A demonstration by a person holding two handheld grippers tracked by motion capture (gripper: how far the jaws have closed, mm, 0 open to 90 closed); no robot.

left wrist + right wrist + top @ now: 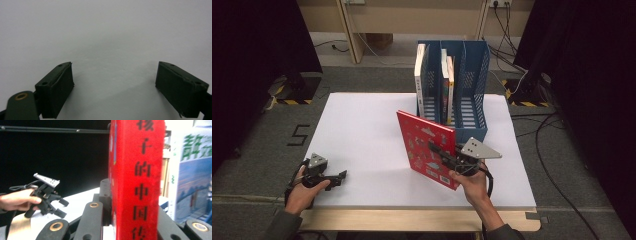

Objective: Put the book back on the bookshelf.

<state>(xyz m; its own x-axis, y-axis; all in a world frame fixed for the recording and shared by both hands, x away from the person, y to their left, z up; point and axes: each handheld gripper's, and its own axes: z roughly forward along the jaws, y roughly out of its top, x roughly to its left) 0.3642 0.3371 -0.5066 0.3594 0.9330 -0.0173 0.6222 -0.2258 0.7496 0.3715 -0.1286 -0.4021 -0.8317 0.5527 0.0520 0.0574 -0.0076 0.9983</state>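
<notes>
a white table (362,145) seen from above, with a blue file rack (472,85) standing at twelve o'clock near the far edge. the rack has upright slots; a white-spined book (419,80) leans at its left wall and two more books (447,85) stand in a middle slot, while the slot at the right looks free.

at about five o'clock, close in front of the rack, the right gripper (447,155) holds a red book (427,147) upright, its jaws clamped tight across the lower part of the book. in the right gripper view the red spine (140,182) with black characters rises straight up between the jaws. its bottom edge appears just clear of the table, though this is hard to judge.

at seven o'clock, well apart from the book, the left gripper (337,178) rests low over the table in the person's left hand (304,192). its jaws stand partly apart with nothing between them; the left gripper view shows bare white table beneath them.

judgement: the step in hand seems to be carrying the red book to the rack. to do it well, keep the grip firm, keep the book vertical, raise it above the rack's front lip, line the spine up with the free slot toward one o'clock, and lower it in without knocking the standing books
</notes>
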